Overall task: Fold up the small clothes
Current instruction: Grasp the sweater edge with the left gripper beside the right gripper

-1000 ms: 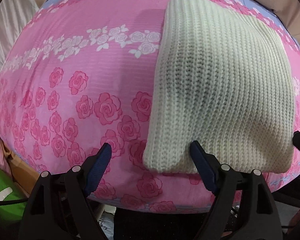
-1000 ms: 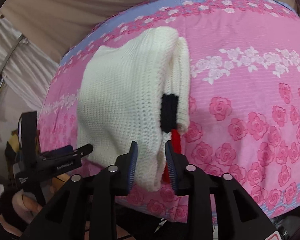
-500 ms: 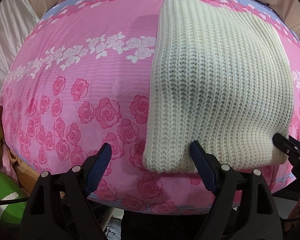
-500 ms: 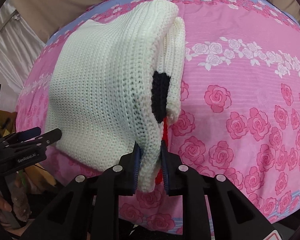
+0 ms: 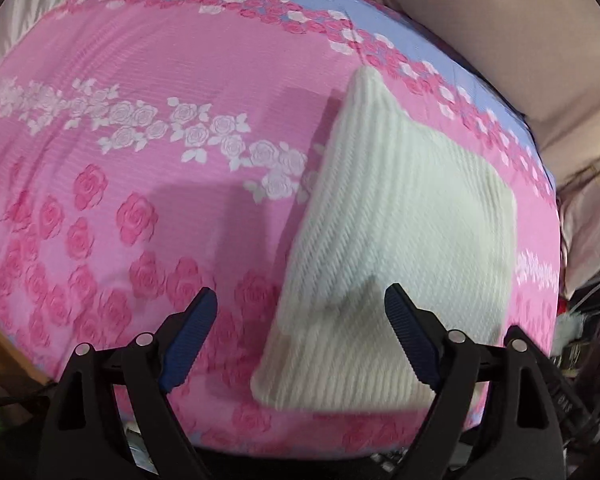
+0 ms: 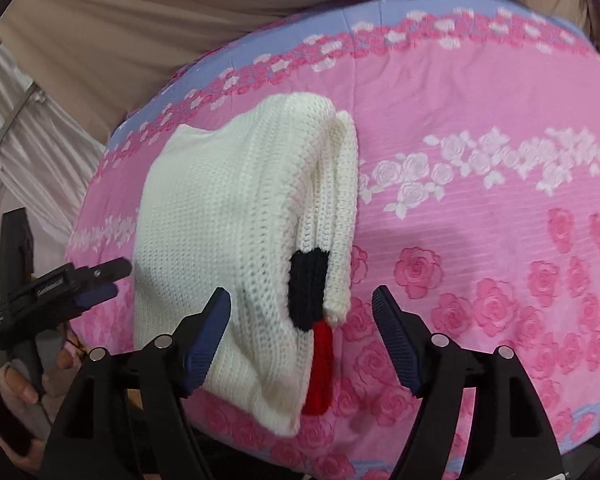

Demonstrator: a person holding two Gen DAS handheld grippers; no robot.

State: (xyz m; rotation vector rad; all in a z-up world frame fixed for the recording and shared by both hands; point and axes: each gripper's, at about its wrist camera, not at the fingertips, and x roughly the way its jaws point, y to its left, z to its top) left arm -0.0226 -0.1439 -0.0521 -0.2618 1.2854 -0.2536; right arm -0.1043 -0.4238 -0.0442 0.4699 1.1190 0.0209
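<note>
The folded white knit lies on the pink rose bedsheet, black and red trim showing at its right edge. The right gripper has just been opening; its fingers stand apart from the knit's near corner. The left gripper is at the left.

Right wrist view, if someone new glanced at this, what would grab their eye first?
The folded cream knit sweater lies on the near left part of a pink rose-print bedspread, with a black and red band peeking from its right edge. The right gripper has just been opening and stands wide around the near edge, pressing nothing.
</note>
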